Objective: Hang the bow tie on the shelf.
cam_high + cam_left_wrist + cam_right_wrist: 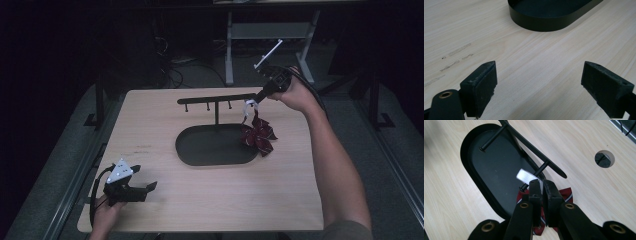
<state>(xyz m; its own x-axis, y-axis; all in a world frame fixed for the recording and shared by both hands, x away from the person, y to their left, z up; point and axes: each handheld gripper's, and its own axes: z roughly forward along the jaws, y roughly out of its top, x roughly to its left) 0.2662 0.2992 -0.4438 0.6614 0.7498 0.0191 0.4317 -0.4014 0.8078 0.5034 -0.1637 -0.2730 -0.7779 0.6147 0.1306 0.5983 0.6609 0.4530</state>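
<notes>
The left gripper (131,186) is seen at lower left of the high view, resting low over the table (210,200) near its front edge. Its jaws are spread wide with nothing between them; in the left gripper view only bare wood lies between them, so it is judged parked clear of the work.

At frame centre a black stand (216,100) rises from an oval black tray (200,150), with pegs hanging under its crossbar.

At upper right the right gripper (256,101) is held at the bar's right end. Its jaws are pinched narrow on a white loop (526,176), from which a dark red bow (258,135) hangs over the tray's right rim. The loop is held beside the end peg (534,175), probably for hooking on; whether it is already over the peg cannot be told.

The table is pale wood with a round hole (604,158). The room behind is dark, with cables and a grey frame (270,35).
</notes>
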